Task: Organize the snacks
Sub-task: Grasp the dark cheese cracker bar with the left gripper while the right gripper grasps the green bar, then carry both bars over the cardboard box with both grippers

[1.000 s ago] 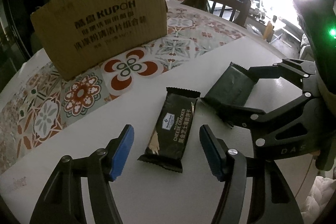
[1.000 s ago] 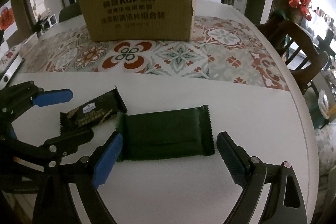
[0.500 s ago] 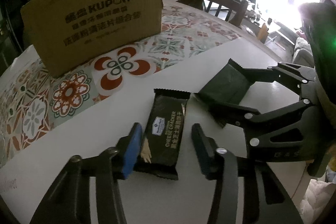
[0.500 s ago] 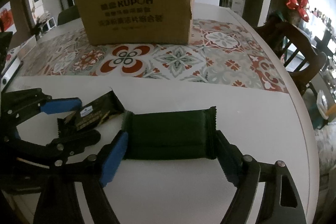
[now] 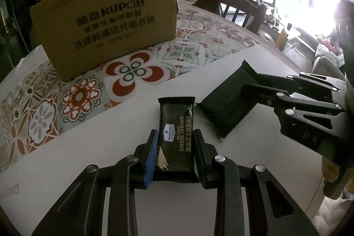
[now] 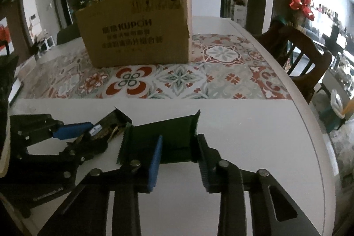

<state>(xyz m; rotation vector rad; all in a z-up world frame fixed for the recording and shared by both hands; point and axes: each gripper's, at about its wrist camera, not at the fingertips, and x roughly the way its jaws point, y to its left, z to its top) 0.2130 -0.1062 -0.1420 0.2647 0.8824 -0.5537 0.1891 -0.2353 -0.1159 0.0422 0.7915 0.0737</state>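
A black cheese cracker pack [image 5: 176,116] lies lengthwise on the white table [image 5: 66,158]. My left gripper [image 5: 175,134] is closing, and its pads press on the near half of the pack's long sides. To the right, a plain dark green snack pack [image 5: 225,103] sits in my right gripper [image 5: 251,81]. In the right wrist view, the right gripper [image 6: 179,141] is closing on the green pack [image 6: 174,132], which buckles upward with its ends raised. The left gripper [image 6: 88,137] and the cracker pack [image 6: 110,123] show at the left.
A brown cardboard box [image 5: 106,23] stands behind on a patterned floral mat [image 5: 132,72]. A dark wooden chair [image 6: 298,48] is at the table's right edge. The curved table rim [image 6: 309,125] runs down the right side.
Both grippers have narrowed from wide open onto their packs. The green pack, flat before, is now squeezed and bent up. The cracker pack sits deeper between the left fingers.
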